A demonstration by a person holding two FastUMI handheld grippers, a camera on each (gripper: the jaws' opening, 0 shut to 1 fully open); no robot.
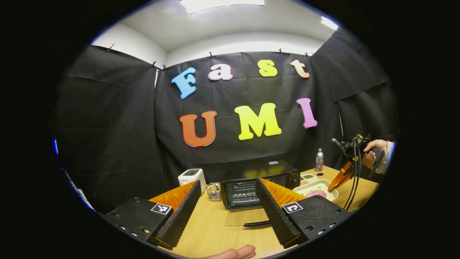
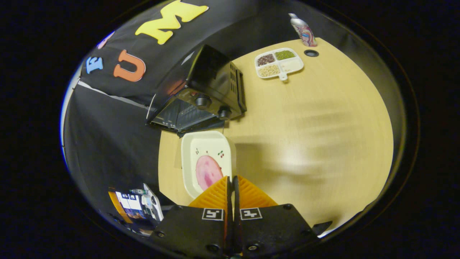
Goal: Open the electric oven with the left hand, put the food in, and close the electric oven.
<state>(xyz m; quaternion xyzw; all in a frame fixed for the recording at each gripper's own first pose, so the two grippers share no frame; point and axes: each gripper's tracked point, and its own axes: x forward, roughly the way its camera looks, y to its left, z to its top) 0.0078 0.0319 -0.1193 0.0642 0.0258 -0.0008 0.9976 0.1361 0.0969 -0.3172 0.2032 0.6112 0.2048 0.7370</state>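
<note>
Beside the open oven, its glass door flat on the tabletop, the right gripper pinches the rim of the stiff, probably slippery ceramic dish of food, while the left gripper gapes wide, empty.

Oven mouth open, glass door flat on worktop before it; food tray just beside; worktop right bare.

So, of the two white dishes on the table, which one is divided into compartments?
The small white tray near the patterned bottle, with grains in four compartments. The cream rectangular dish, gripped at its rim by the right claw, is undivided, holding pink food.
</note>
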